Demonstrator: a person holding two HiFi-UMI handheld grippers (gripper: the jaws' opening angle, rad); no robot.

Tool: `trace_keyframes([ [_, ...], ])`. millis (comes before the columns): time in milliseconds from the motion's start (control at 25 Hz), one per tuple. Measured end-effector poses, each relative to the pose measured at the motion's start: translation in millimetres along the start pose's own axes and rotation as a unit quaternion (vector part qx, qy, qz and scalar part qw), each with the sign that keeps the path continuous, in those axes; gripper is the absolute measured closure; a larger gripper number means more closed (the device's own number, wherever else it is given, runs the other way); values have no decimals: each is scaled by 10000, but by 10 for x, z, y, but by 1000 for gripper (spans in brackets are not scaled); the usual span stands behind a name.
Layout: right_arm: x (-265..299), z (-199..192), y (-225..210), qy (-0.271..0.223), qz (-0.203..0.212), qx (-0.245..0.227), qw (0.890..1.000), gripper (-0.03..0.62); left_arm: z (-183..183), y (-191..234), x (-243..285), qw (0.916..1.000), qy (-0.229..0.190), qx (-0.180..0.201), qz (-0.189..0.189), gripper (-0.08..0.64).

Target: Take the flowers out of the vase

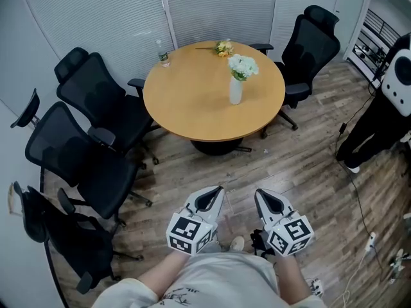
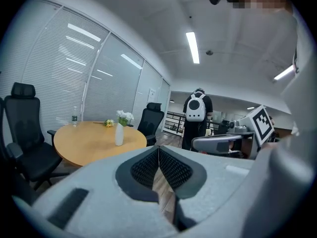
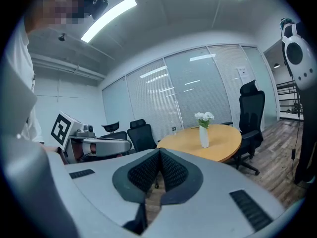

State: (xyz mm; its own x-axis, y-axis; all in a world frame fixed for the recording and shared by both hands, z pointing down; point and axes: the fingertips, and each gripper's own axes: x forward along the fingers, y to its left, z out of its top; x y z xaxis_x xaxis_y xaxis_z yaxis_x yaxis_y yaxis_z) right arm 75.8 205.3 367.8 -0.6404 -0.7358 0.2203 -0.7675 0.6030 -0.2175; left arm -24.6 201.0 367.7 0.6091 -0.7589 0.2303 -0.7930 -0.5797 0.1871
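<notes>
The person is holding the left gripper (image 1: 214, 196) and the right gripper (image 1: 263, 199) side by side close to the body, each with its jaws clenched together on nothing, both pointing toward the round table (image 1: 192, 101). Across the wooden floor (image 1: 302, 172), the white vase (image 1: 236, 90) is standing upright on the table's right half, with the white flowers (image 1: 243, 66) sitting in it, well apart from both grippers. Farther back, a yellow bunch (image 1: 223, 48) is lying near the far edge, and a bottle (image 1: 163, 54) is standing at the far left rim.
</notes>
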Motion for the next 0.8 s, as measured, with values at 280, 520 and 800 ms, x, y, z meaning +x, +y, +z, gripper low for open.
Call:
trace_keyframes([
  [280,200,42,141,-16,-129,-6,9999,586,69,210,-68,9998,-23,34,-189,549],
  [520,301,96,196,-166,-312,27,9994,586,93,383,-132,9992,-31,168,-366,549],
  [800,360,195,155,-374,-523,202,9977,586,102,481,-167,9987,-17,210,-468,549],
])
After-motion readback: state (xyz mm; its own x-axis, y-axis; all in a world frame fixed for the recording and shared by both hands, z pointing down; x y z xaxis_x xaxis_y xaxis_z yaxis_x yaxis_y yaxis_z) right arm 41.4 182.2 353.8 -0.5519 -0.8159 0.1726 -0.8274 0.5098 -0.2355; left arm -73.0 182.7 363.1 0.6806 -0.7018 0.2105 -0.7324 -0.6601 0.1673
